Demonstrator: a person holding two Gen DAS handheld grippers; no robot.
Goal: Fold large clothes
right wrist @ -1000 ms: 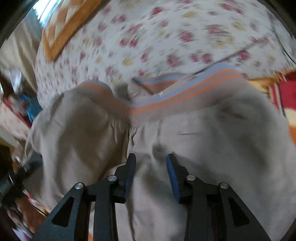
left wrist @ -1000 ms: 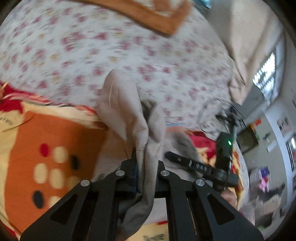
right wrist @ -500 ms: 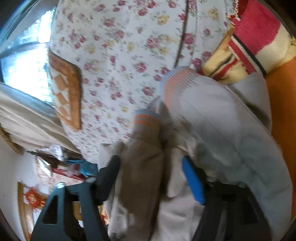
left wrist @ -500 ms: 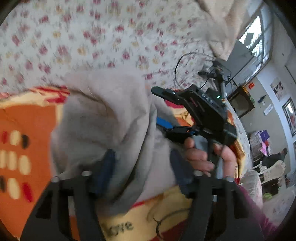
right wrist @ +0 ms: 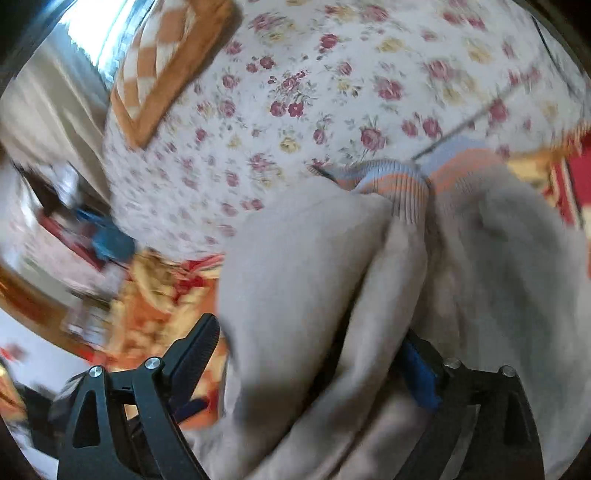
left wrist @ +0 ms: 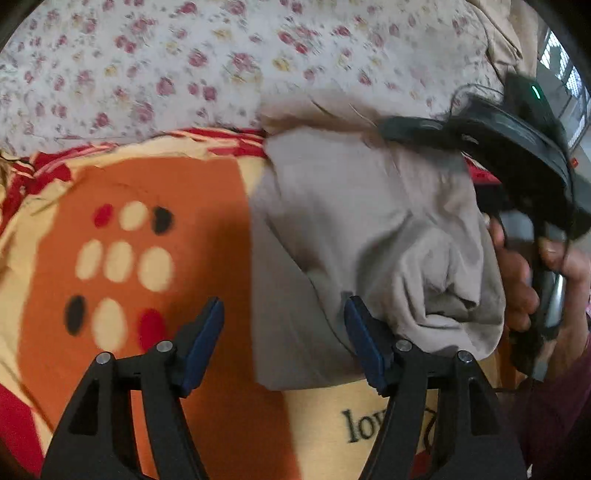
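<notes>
Orange blanket [left wrist: 207, 206] at left of the left wrist view, left gripper [left wrist: 284, 343] low centre with jaws spread and empty, folded beige garment [left wrist: 369, 229] at right, right gripper [right wrist: 306, 362] spread around its folds.

A white bedsheet printed with small red roses [right wrist: 332, 92] covers the bed beneath an orange-and-cream patterned blanket [left wrist: 147, 240]; daylight pours through a bright window [right wrist: 96, 22].
</notes>
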